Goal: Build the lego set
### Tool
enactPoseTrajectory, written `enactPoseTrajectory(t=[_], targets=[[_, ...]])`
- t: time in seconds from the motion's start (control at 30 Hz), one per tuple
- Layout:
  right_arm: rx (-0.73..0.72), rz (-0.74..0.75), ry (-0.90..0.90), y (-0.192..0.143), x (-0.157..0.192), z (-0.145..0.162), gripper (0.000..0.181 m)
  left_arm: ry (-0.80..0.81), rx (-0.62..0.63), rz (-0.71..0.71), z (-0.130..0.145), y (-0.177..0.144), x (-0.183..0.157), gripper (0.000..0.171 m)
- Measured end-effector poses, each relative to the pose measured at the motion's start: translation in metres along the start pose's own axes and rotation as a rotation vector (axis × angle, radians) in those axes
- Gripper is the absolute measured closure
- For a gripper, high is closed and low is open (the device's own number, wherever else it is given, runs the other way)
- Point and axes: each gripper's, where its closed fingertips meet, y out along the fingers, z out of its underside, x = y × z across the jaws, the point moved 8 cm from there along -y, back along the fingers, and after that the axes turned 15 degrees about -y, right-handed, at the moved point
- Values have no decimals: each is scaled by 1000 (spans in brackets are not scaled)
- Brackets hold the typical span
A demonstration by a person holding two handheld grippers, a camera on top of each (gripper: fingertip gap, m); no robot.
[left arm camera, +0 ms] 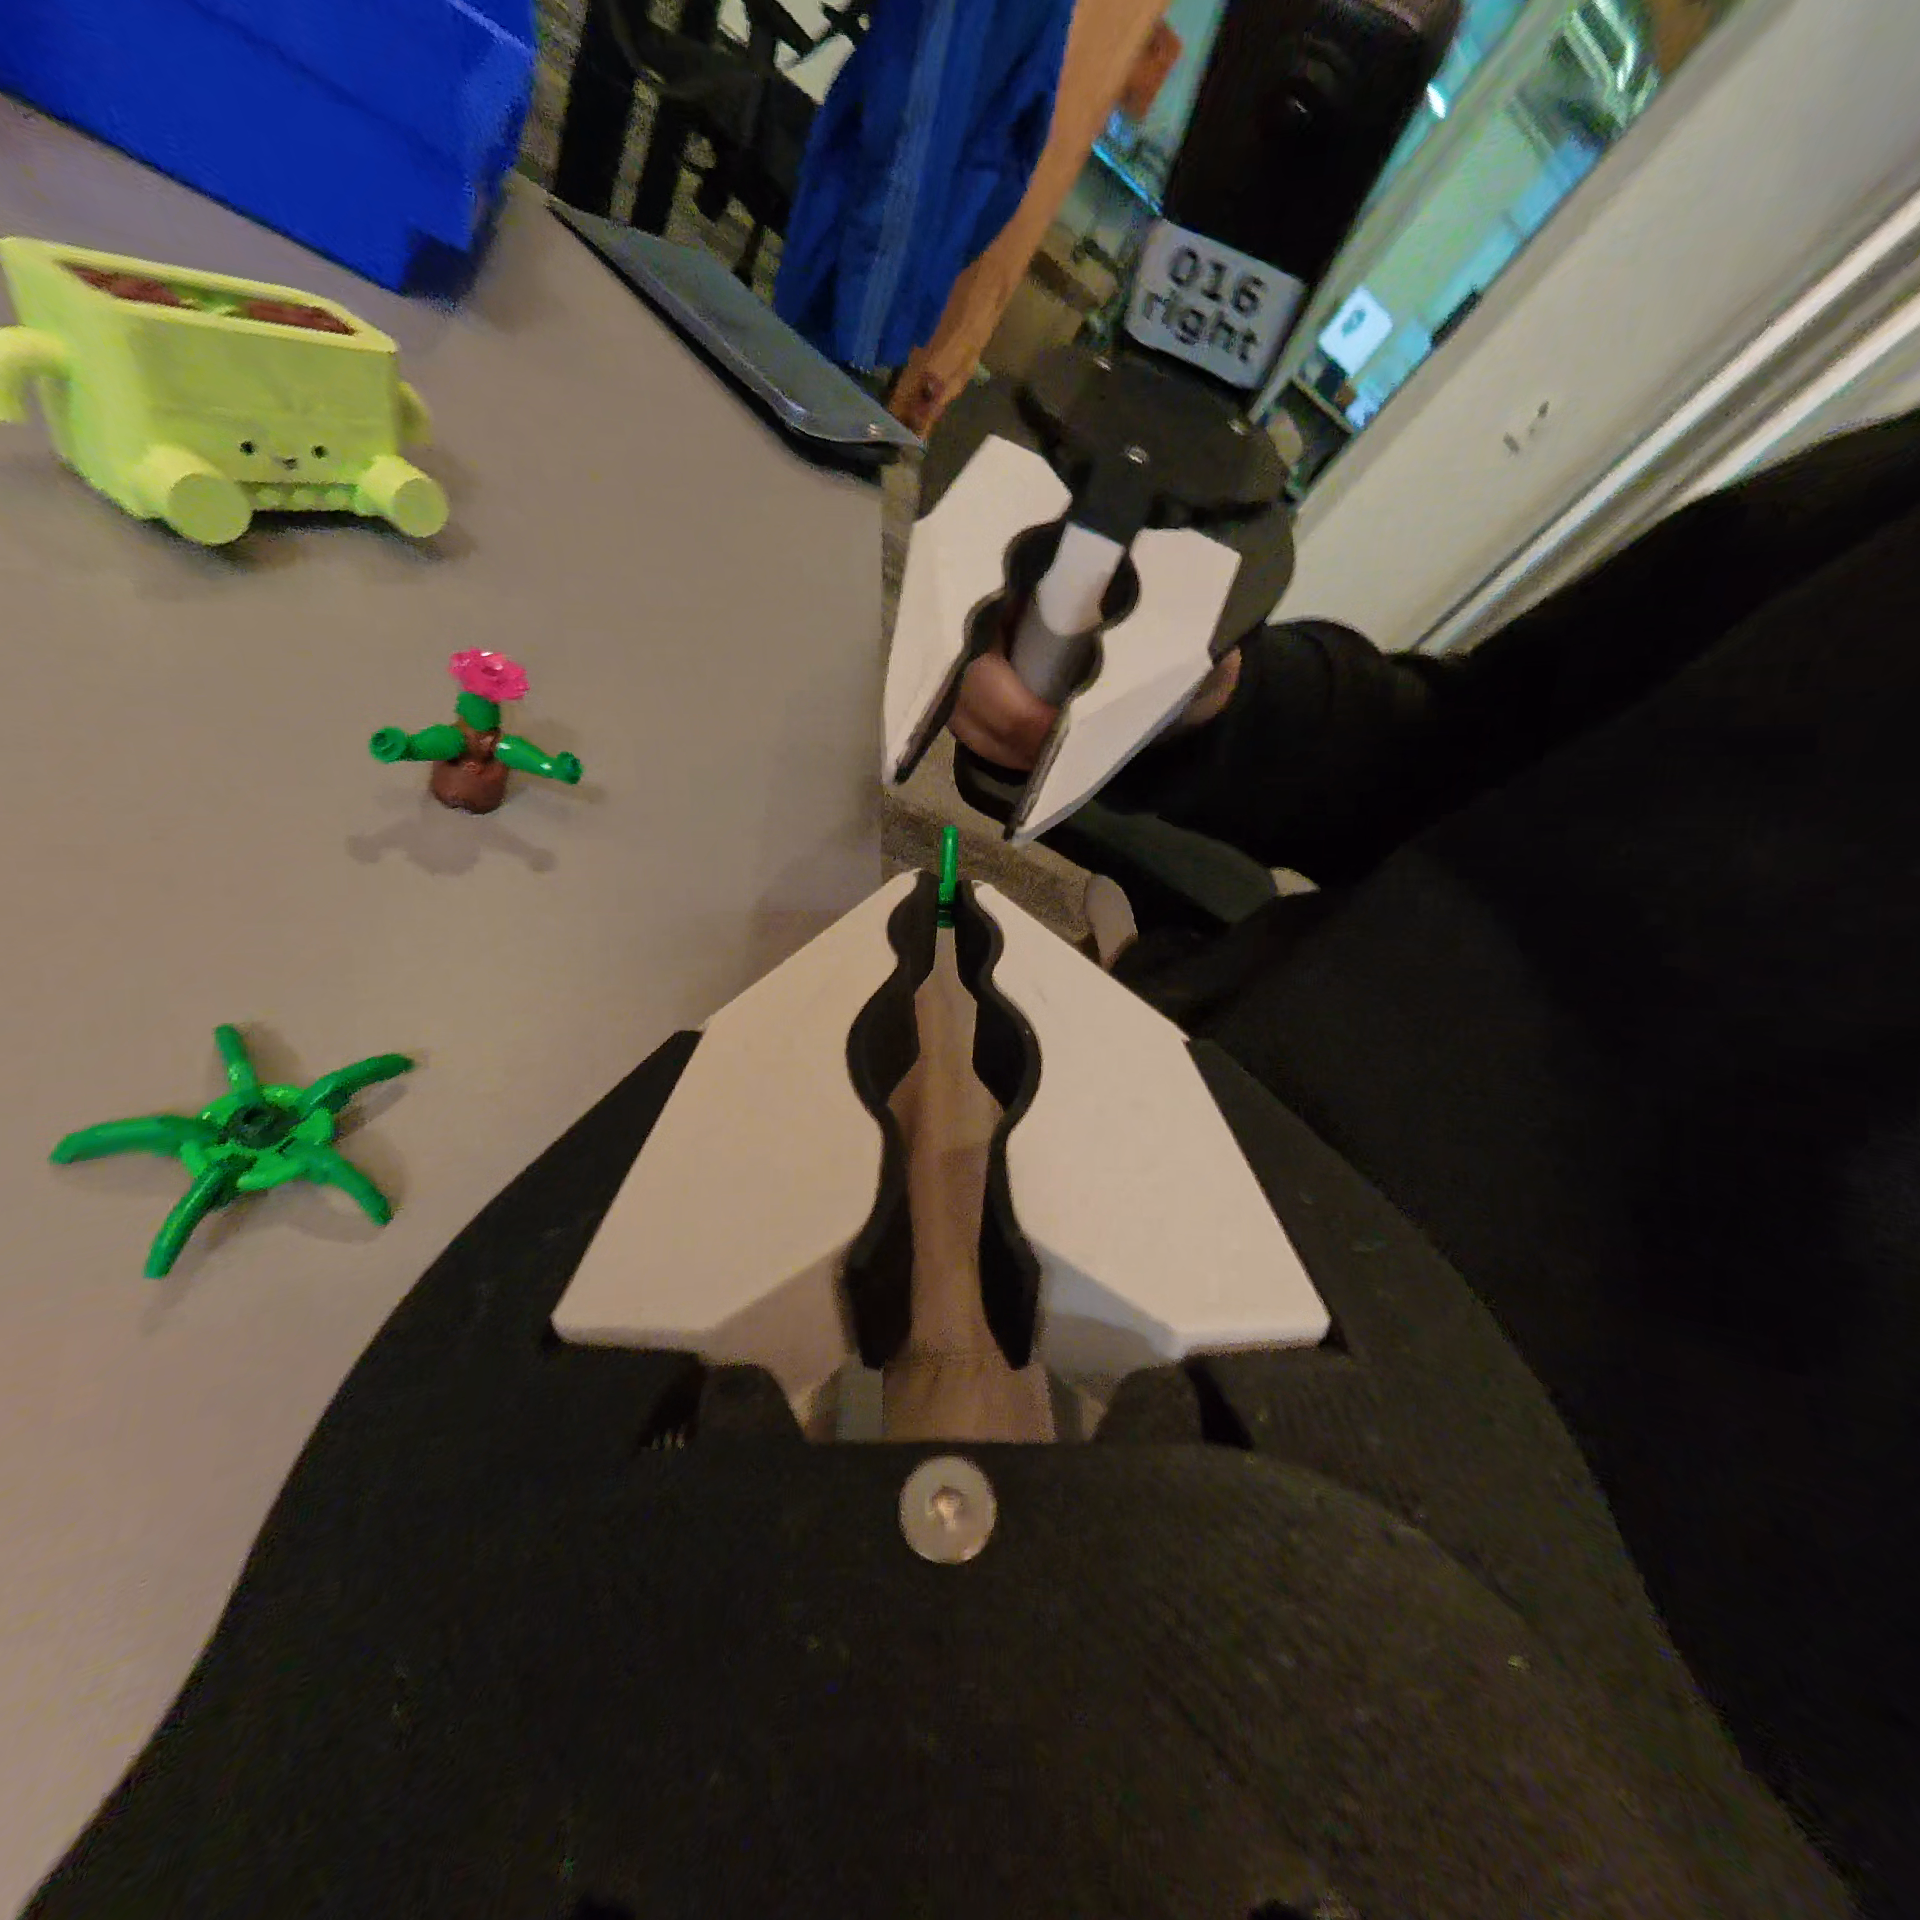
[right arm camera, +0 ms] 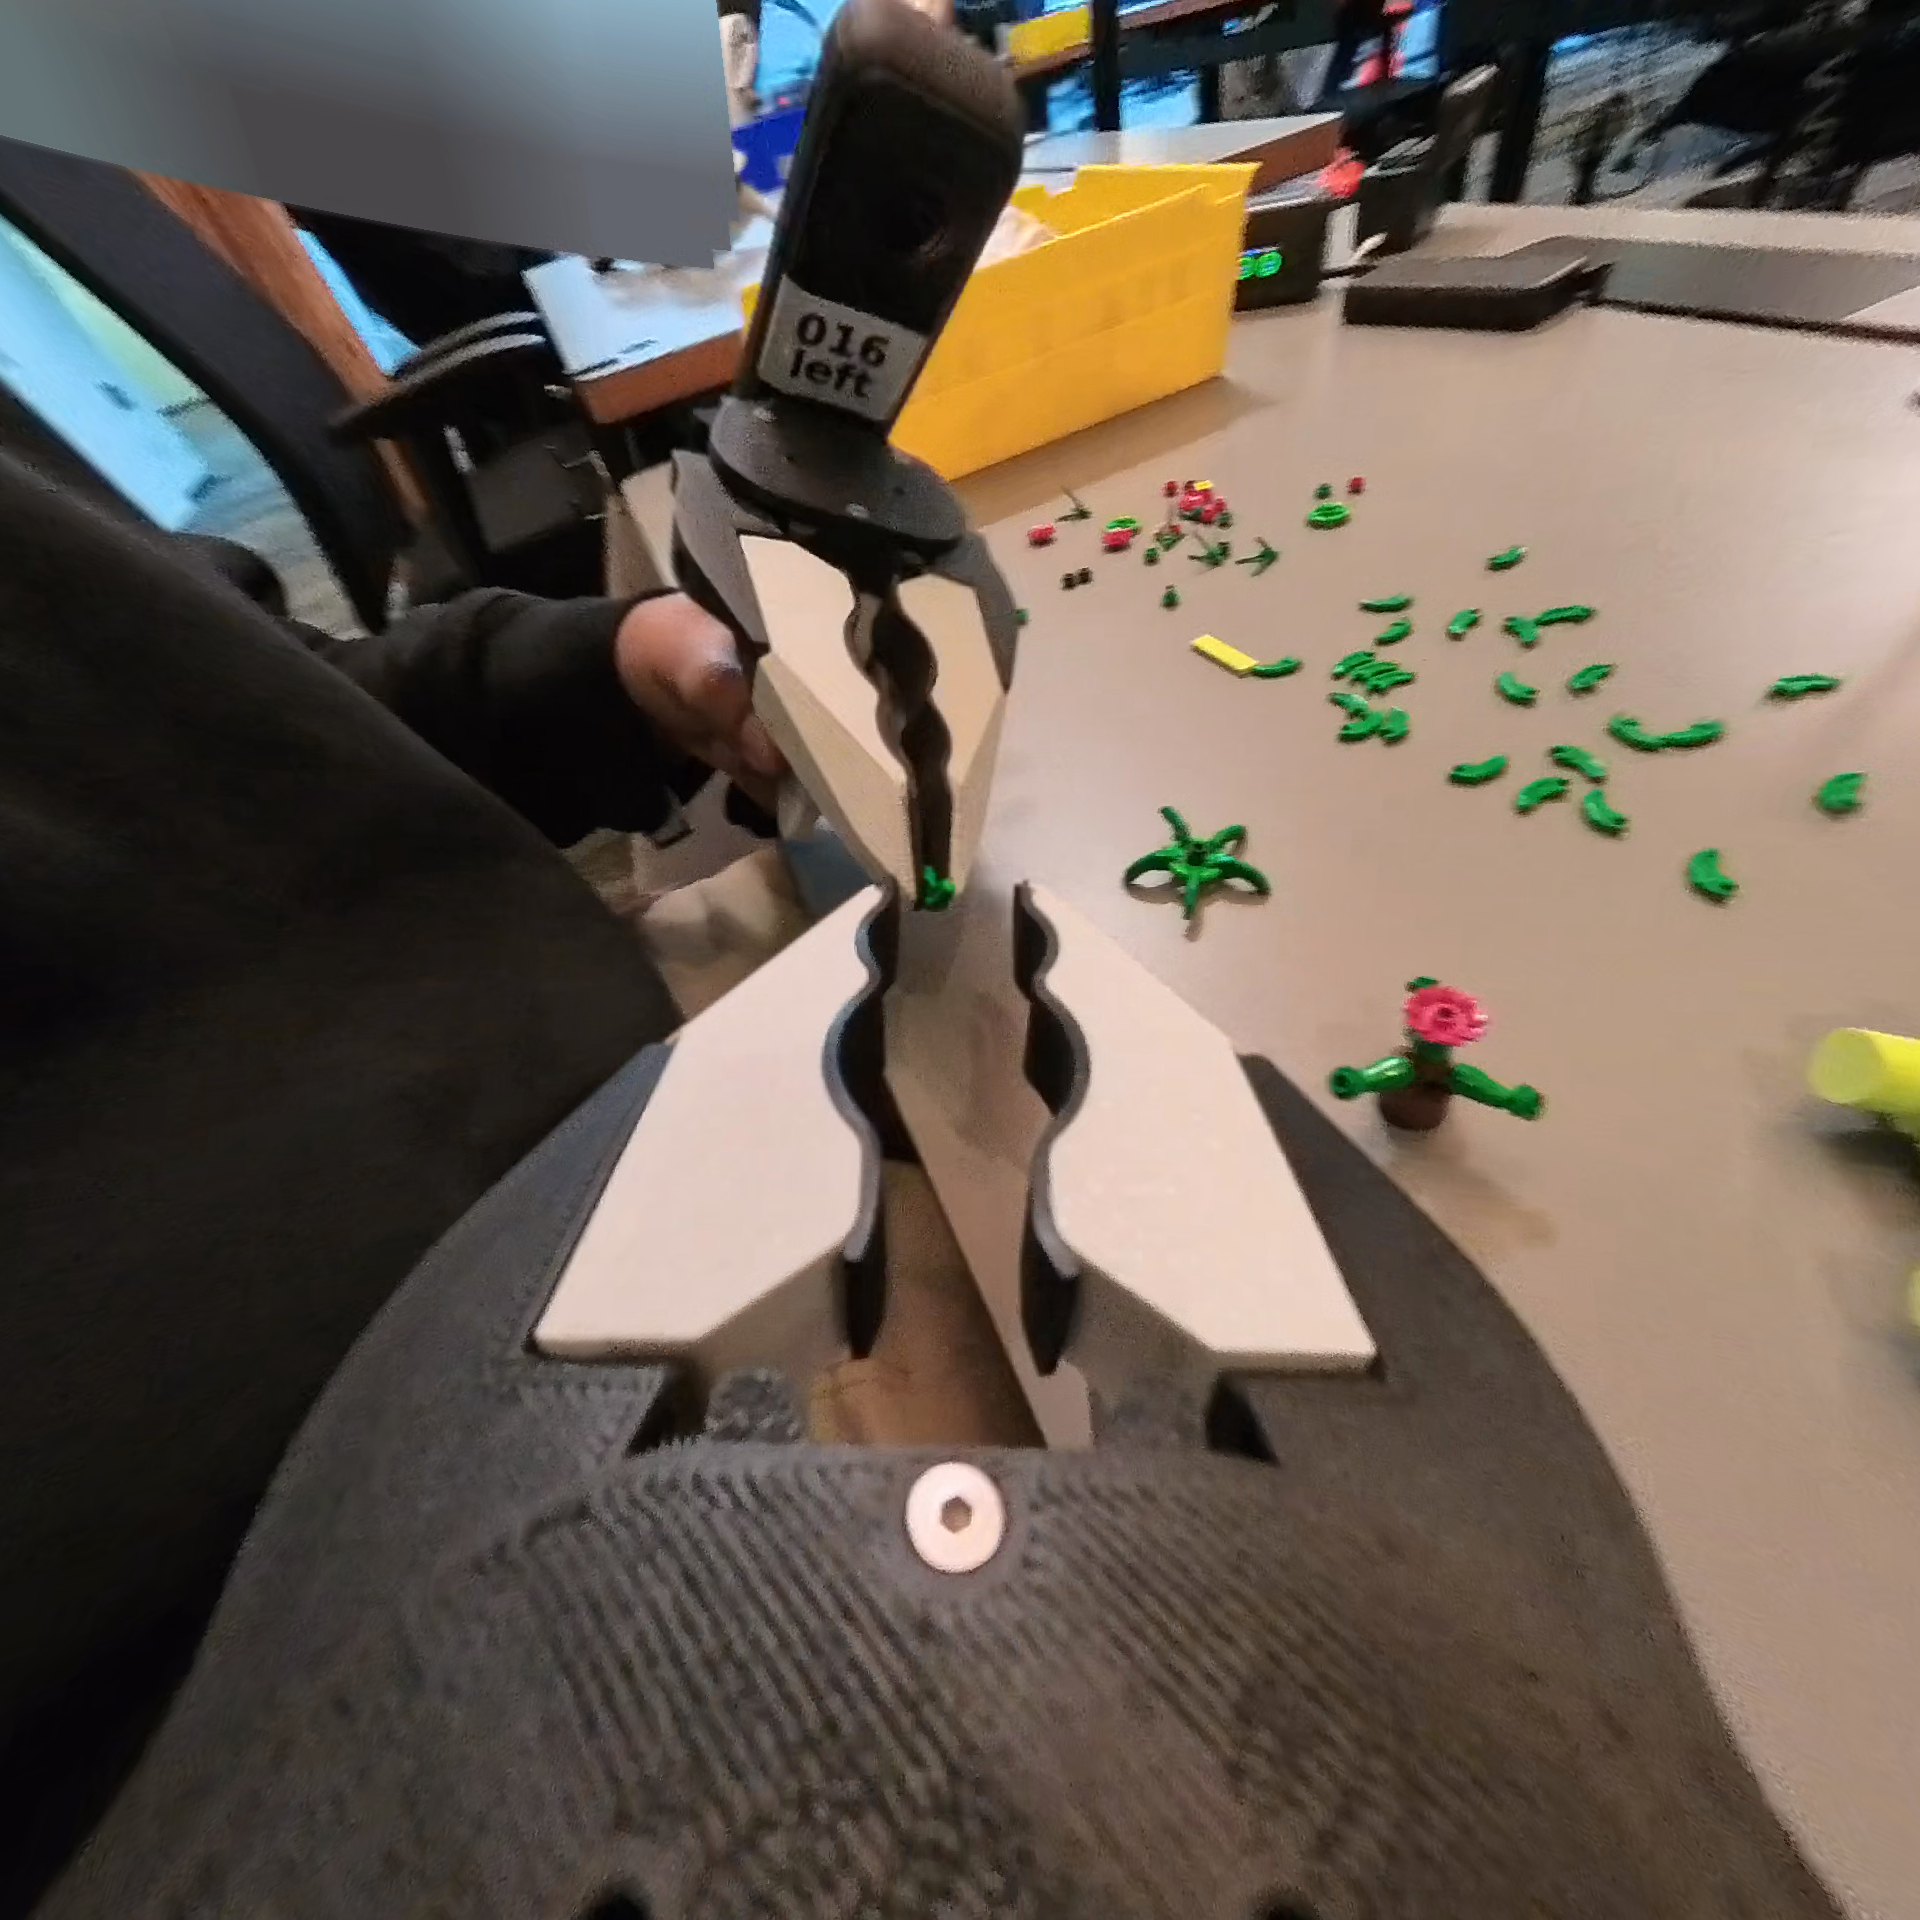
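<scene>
My left gripper is shut on a small green lego stem piece that sticks out past its tips. It is held in the air just off the table's edge. My right gripper is open and empty, tip to tip with the left gripper, and the green piece sits at the mouth of its jaws. In the left wrist view the right gripper points back at me. On the table stand a brown stem with green arms and a pink flower and a green star of leaves.
A lime green pot with a face stands on the grey table. Several loose green and red pieces are scattered farther out. A yellow bin and a blue bin stand at the table's far sides. A person's dark sleeve is close by. The tips of both grippers are at nearly the same place.
</scene>
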Motion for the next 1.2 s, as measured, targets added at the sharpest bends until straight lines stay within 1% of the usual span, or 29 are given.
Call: enactPoseTrajectory(t=[0.1, 0.17, 0.2, 0.3, 0.37, 0.4, 0.43, 0.47, 0.5, 0.67, 0.9, 1.03, 1.1, 1.13, 1.2], targets=[[-7, -81, 31, 2, 2, 2, 164, 40, 12, 15, 1, 3, -6, 171], [-2, -114, 36, 4, 4, 3, 179, 32, 8, 27, 1, 4, -6, 171], [-3, -118, 36, 4, 5, 3, 179, 30, 8, 34, 2, 4, -6, 171], [-21, -122, 44, 4, 5, 3, 180, 24, -2, 47, 1, 3, -6, 170], [-42, -99, 60, 3, 4, 2, 180, 15, -28, 47, 0, 2, -5, 169], [-54, -86, 69, 3, 3, 2, 180, 8, -33, 49, 0, 1, -4, 165], [-66, -77, 79, 2, 3, 2, 180, 5, -28, 51, 0, 1, -3, 165], [-76, -76, 90, 2, 2, 2, 180, 7, -23, 50, 1, 1, -3, 171], [-81, -79, 100, 2, 2, 2, 180, 16, -25, 47, 1, 1, -3, 171], [-83, -89, 106, 2, 3, 4, 180, 35, -36, 49, 0, -1, -4, 171], [-104, -101, 97, 5, 4, 2, 180, 36, -17, 55, 1, 1, -6, 171], [-94, -83, 88, 4, 3, 2, 180, 20, -36, 61, 1, 1, -5, 171], [-90, -75, 96, 2, 2, 2, 180, 7, -46, 90, 0, 1, -5, 159], [-87, -80, 102, 1, 2, 2, 180, 10, -50, 98, 0, 0, -6, 158], [-82, -84, 109, 0, 2, 1, 180, 43, -53, 93, 0, 0, -8, 162]])
